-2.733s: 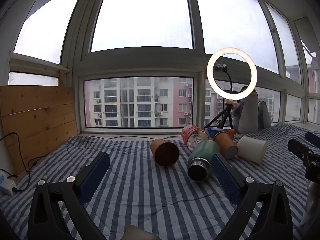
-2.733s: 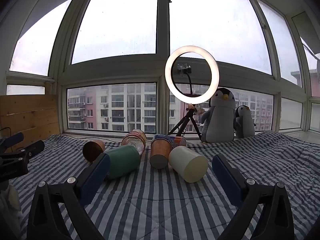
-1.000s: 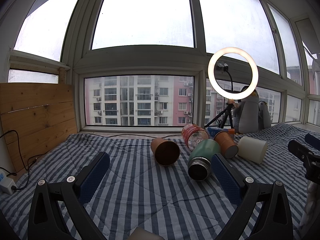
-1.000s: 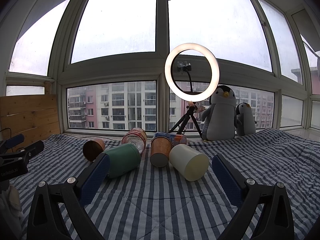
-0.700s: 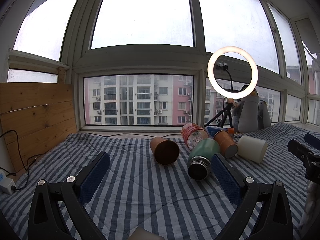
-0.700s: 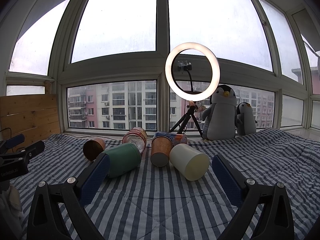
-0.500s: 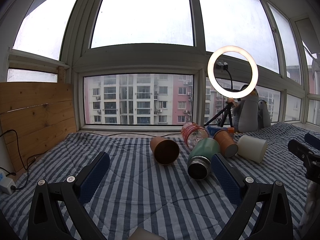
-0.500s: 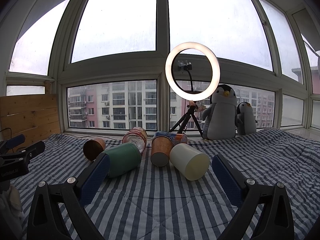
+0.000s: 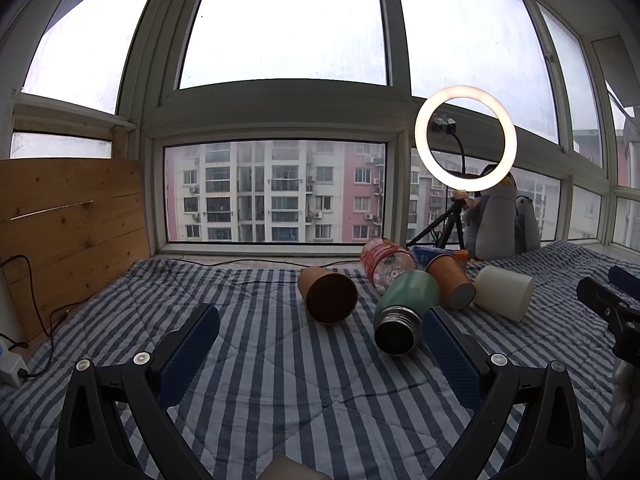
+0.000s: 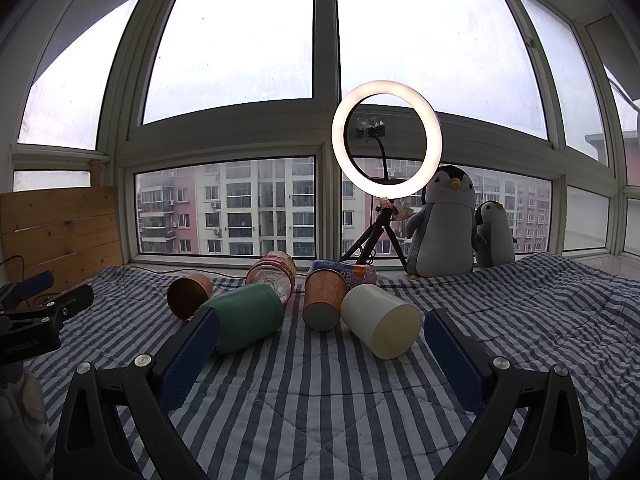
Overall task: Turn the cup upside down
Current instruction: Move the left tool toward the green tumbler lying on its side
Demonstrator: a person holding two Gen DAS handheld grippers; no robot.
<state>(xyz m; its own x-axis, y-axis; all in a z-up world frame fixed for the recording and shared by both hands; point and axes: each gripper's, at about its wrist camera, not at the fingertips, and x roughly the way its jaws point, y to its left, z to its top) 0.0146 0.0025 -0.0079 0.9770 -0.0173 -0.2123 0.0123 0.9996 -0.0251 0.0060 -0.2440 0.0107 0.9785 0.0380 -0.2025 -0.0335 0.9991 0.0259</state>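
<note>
The black left gripper with blue pads and the matching right gripper hover level, jaws spread wide, gripping nothing.

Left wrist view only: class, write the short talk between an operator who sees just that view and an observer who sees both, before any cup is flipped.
Operator: Is the right gripper open? I see only its tip.
Observer: Yes, its fingers are wide apart with nothing between them.
Operator: What lies ahead of it?
Observer: The white cup, on its side, nearer the gripper's right finger.
Operator: And the blue can behind the orange cup?
Observer: It carries large white lettering.
</note>
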